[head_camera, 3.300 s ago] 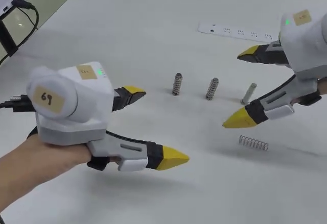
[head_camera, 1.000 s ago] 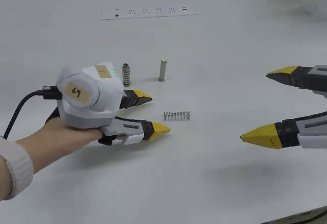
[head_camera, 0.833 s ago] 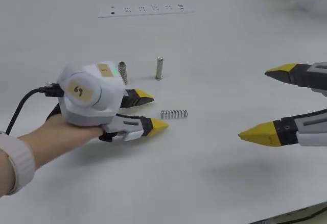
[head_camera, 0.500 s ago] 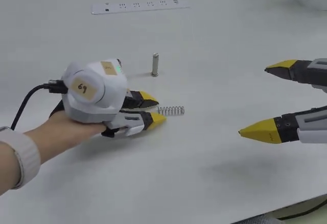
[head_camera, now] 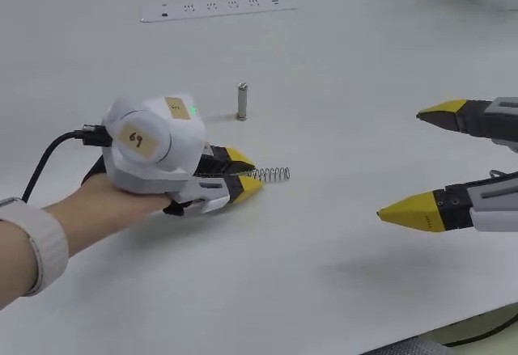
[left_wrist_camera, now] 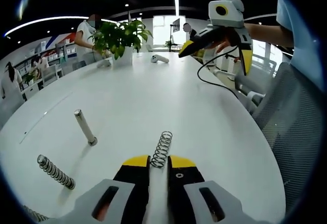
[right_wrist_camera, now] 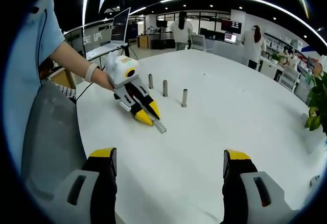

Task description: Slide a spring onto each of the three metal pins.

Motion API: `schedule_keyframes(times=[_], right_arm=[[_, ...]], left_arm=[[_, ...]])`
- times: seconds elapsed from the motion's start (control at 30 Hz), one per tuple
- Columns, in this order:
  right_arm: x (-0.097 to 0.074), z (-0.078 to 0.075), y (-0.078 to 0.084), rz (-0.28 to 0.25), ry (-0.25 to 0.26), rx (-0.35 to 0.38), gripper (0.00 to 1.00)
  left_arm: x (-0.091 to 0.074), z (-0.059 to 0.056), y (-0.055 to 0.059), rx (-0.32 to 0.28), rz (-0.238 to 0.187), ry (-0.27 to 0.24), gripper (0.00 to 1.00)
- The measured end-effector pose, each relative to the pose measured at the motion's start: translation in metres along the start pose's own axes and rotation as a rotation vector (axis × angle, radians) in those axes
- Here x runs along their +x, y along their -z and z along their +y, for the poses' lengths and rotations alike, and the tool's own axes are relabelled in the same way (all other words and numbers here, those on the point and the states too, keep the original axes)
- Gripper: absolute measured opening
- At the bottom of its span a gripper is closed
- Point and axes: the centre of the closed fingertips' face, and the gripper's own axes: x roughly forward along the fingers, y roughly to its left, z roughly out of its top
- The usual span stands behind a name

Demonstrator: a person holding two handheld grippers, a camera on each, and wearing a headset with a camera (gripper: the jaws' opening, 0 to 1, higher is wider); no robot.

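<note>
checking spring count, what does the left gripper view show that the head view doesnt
Left gripper view: a sprung pin, to the left of the bare pin in that picture. Head view: the hand holding the left gripper, and its cable. Both: the bare pin, the loose spring with one end between the left gripper's jaws, and the open right gripper.

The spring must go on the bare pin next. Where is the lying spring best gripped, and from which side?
Grip the spring at its near end, across the coils, coming along its length from the left gripper's side. It lies flat, pointing away from that gripper, so the far end stays free for the pin.
</note>
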Motion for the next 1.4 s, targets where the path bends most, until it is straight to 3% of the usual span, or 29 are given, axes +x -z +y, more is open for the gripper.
schedule_keyframes(times=[0.93,1.4], right_arm=[[0.016,0.011,0.0,0.006,-0.047,-0.017,0.81],[0.021,0.019,-0.007,0.007,-0.074,-0.039,0.8]], left_arm=[[-0.012,-0.005,0.006,0.009,0.031,0.021,0.03],[-0.038,-0.007,-0.005,0.017,0.006,-0.006,0.03]])
